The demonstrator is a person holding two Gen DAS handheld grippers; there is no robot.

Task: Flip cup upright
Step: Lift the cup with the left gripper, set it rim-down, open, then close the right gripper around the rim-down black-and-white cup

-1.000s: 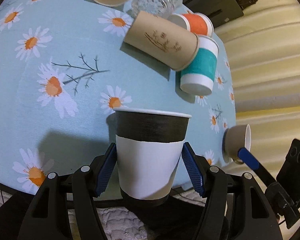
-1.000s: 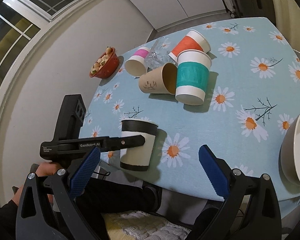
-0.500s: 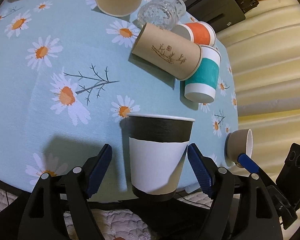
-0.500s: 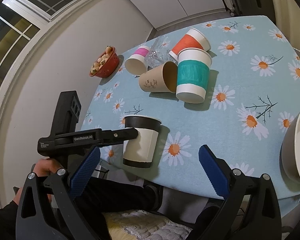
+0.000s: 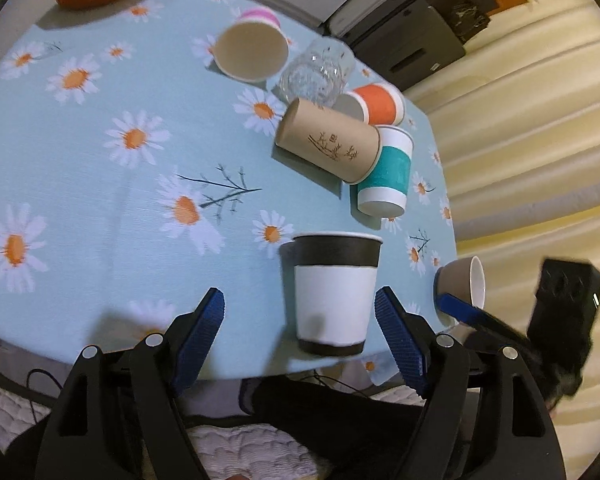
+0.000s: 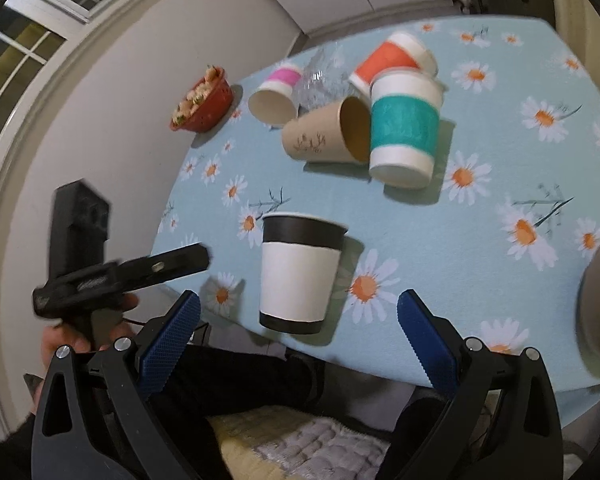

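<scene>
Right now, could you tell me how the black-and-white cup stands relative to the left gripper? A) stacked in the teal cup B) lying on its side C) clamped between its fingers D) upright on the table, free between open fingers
D: the black-and-white cup stands rim-up on the table, with gaps to both fingers of the left gripper.

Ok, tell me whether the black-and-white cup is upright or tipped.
Upright: the black-and-white cup stands on its base near the table edge, rim up.

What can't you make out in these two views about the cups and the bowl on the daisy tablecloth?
- Black-and-white cup: its inside, both views; the cameras see it side-on.
- Grey bowl: cut off by the right wrist view's edge; partly behind the right tongs in the left view.
- Glass tumbler: blurred, behind the paper cups.
- Brown cup print: too small.
</scene>
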